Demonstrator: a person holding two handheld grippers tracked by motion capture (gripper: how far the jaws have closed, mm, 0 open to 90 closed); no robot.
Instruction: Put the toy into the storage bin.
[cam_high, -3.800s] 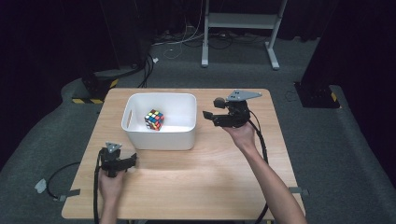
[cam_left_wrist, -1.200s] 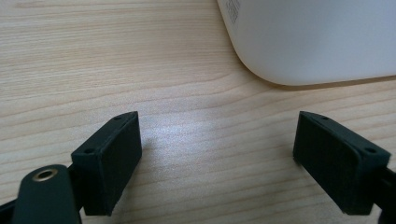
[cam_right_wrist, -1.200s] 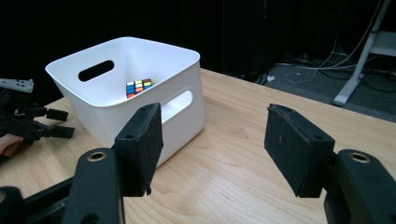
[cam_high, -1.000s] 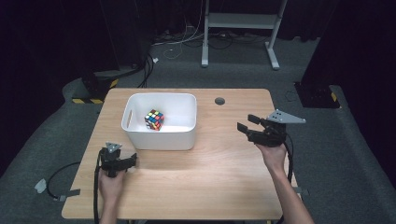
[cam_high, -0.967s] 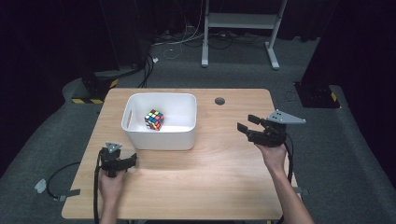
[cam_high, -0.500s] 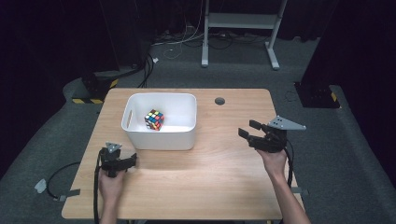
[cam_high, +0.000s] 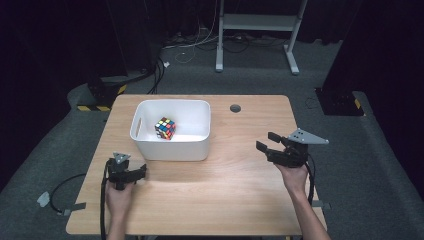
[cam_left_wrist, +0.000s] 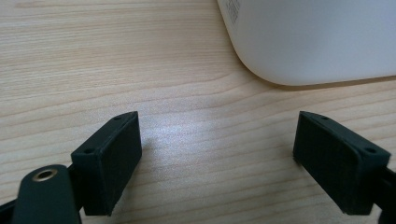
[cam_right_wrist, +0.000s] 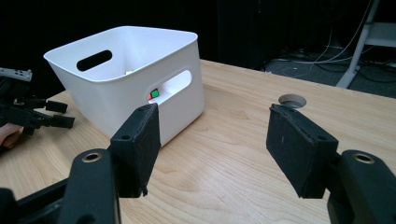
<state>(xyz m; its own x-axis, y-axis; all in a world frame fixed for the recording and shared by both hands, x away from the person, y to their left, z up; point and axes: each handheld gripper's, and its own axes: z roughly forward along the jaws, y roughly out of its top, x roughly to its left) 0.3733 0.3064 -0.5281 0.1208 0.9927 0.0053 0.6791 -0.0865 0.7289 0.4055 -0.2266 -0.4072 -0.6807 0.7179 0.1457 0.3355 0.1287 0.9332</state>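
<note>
Right gripper view: tool (cam_right_wrist: 212, 149) open, empty.

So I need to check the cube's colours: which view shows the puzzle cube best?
The high view: it looks down into the white bin, so the puzzle cube shows its top and sides unobstructed. The right gripper view gives just a red and green sliver through the bin's handle slot. The left gripper view shows the bin's outer wall instead.

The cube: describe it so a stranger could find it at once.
Start at the wooden table, then find the white bin on its far left part. The cube lies inside on the bin's floor. Its small multicoloured squares mark it out from the plain white walls around it.
</note>
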